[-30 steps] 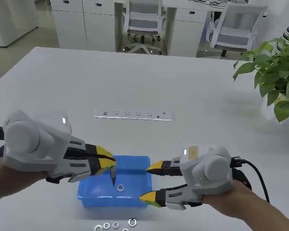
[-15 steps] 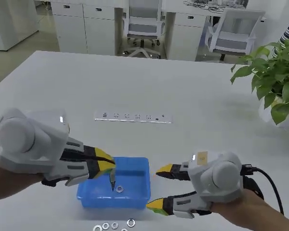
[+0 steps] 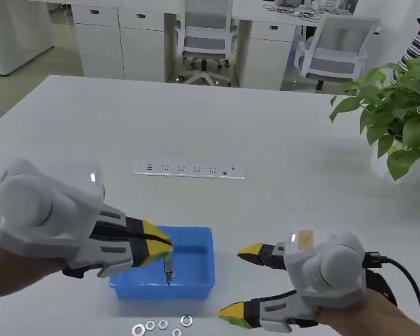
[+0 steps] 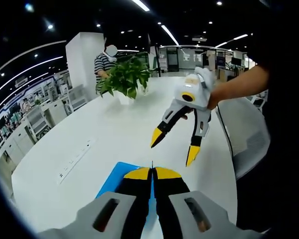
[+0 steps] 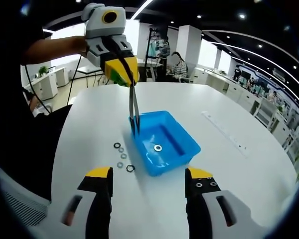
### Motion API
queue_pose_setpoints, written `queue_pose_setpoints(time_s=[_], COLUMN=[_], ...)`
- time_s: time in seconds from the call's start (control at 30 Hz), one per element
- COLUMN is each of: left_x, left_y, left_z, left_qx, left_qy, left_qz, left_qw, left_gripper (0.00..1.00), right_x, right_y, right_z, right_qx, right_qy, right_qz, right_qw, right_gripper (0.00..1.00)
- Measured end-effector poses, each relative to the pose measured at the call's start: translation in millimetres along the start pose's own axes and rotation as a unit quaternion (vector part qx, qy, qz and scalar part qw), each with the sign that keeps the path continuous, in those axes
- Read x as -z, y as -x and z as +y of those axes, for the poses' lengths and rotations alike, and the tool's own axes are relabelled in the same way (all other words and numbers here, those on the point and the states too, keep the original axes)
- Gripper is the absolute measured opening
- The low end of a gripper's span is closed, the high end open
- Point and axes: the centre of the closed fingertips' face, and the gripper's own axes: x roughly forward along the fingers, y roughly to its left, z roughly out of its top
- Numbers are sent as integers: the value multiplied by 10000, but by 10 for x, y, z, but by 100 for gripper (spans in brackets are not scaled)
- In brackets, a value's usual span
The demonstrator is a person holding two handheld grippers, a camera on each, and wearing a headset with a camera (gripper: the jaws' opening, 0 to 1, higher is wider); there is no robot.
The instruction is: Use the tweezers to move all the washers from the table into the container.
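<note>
A blue container (image 3: pixel 196 245) sits near the table's front edge, and in the right gripper view one washer (image 5: pixel 158 148) lies inside the blue container (image 5: pixel 177 137). Several loose washers (image 3: pixel 161 325) lie on the table in front of it, also visible in the right gripper view (image 5: pixel 122 155). My left gripper (image 3: pixel 164 245) is shut on the tweezers (image 3: pixel 168 269), whose tips point down over the container's near wall (image 5: pixel 133 112). To the right of the container, my right gripper (image 3: pixel 239 281) is open and holds nothing. The left gripper view has the left gripper (image 4: pixel 152 172) shut and the right gripper (image 4: pixel 189 109) ahead.
A white power strip (image 3: pixel 189 170) lies mid-table behind the container. A potted plant (image 3: pixel 399 119) stands at the right edge. Office chairs (image 3: pixel 206 35) and cabinets stand beyond the far edge. A cable trails from the right gripper.
My right gripper has drawn back from the container, to the right and toward me, still open. The left gripper stays over the container with the tweezers slightly lower.
</note>
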Motion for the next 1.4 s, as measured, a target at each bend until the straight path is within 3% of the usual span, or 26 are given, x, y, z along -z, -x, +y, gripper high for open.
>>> queue_pose_setpoints(time_s=[0.6, 1.4], left_x=[128, 366], left_y=[-287, -489], left_z=[-213, -300], left_qx=[320, 569], left_qy=[-10, 40], left_qz=[37, 169], left_qw=[9995, 9982], left_gripper=[5, 5], right_x=[102, 107], right_y=[63, 17], right_z=[111, 191], right_qx=[102, 101], right_qy=[-225, -378], right_qz=[-73, -172], right_qw=[9997, 9991], right_gripper=[77, 95])
